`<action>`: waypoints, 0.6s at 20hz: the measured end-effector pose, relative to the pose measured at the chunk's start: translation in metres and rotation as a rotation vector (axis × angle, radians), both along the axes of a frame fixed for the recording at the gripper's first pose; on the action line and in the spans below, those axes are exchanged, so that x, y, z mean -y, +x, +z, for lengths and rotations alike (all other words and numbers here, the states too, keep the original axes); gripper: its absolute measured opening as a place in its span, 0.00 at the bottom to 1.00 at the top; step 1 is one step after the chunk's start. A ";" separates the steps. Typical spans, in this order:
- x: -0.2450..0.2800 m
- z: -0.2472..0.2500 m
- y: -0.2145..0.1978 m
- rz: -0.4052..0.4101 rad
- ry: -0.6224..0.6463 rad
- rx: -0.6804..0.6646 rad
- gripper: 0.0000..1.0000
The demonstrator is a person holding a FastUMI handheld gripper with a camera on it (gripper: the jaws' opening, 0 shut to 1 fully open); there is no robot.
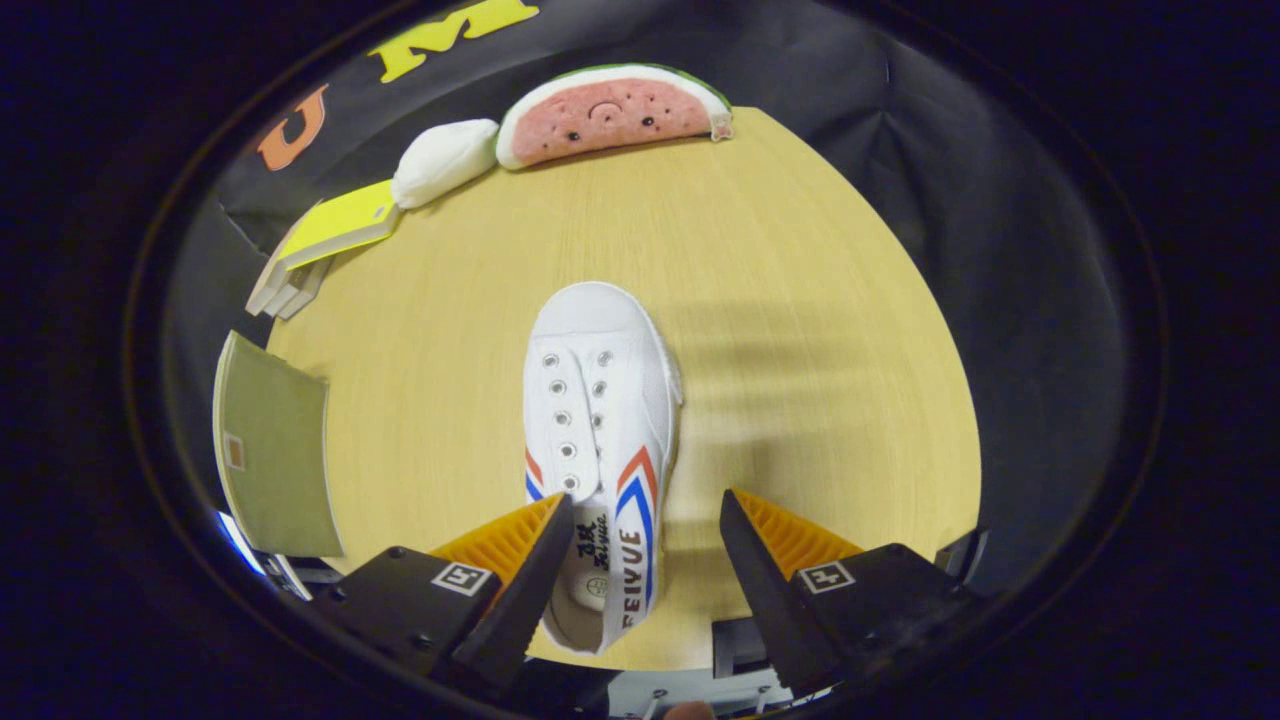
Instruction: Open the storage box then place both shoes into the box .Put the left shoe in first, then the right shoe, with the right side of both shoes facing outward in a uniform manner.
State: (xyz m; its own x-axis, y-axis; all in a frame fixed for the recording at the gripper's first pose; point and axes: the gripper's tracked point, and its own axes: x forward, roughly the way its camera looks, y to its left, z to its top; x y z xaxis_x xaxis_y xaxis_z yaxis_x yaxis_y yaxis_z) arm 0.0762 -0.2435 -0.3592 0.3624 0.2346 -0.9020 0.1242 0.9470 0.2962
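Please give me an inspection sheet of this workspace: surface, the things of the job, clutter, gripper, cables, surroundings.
Surface: round light wooden table, bare around the shoe.
Job's things: one white shoe with red and blue stripes lies upright, toe pointing away, heel between the fingers. Greenish flat box at the table's edge, to the left of the shoe.
Clutter: watermelon plush, white soft lump, yellow book on a stack, all at the far edge.
Gripper: gripper open; the left finger is next to the shoe's heel, the right finger apart from it.
Cables: nothing seen.
Surroundings: black cloth wall.
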 end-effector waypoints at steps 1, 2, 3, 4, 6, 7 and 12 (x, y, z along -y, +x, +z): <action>-0.003 -0.002 0.001 0.014 0.014 -0.004 0.91; -0.007 -0.001 0.002 0.022 0.029 -0.008 0.88; -0.009 0.002 0.002 0.022 0.046 -0.013 0.76; -0.006 0.001 0.003 0.015 0.034 -0.019 0.64; -0.002 -0.004 0.002 0.000 0.026 -0.030 0.40; 0.000 -0.002 0.004 -0.005 0.030 -0.029 0.28; -0.008 0.005 0.000 -0.017 0.099 -0.024 0.06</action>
